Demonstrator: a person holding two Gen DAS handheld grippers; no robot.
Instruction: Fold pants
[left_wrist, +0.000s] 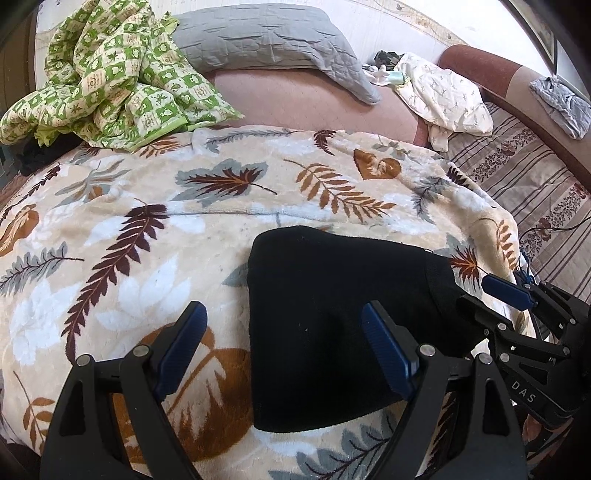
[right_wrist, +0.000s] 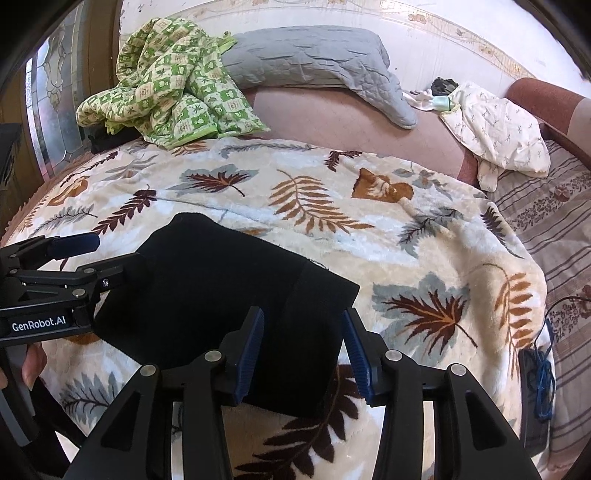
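The black pants (left_wrist: 332, 325) lie folded into a compact rectangle on the leaf-patterned blanket (left_wrist: 184, 221); they also show in the right wrist view (right_wrist: 229, 302). My left gripper (left_wrist: 284, 343) is open, its jaws straddling the left part of the pants just above them. My right gripper (right_wrist: 304, 350) is open over the pants' right end, with nothing held. The right gripper (left_wrist: 487, 295) shows at the pants' right edge in the left wrist view, and the left gripper (right_wrist: 99, 258) at their left edge in the right wrist view.
A green patterned quilt (left_wrist: 107, 77) and a grey pillow (left_wrist: 266, 37) lie at the back of the bed. A white cloth (left_wrist: 447, 96) sits at the back right. A dark device with a blue cord (right_wrist: 535, 387) lies on the striped sheet (right_wrist: 565, 258) at right.
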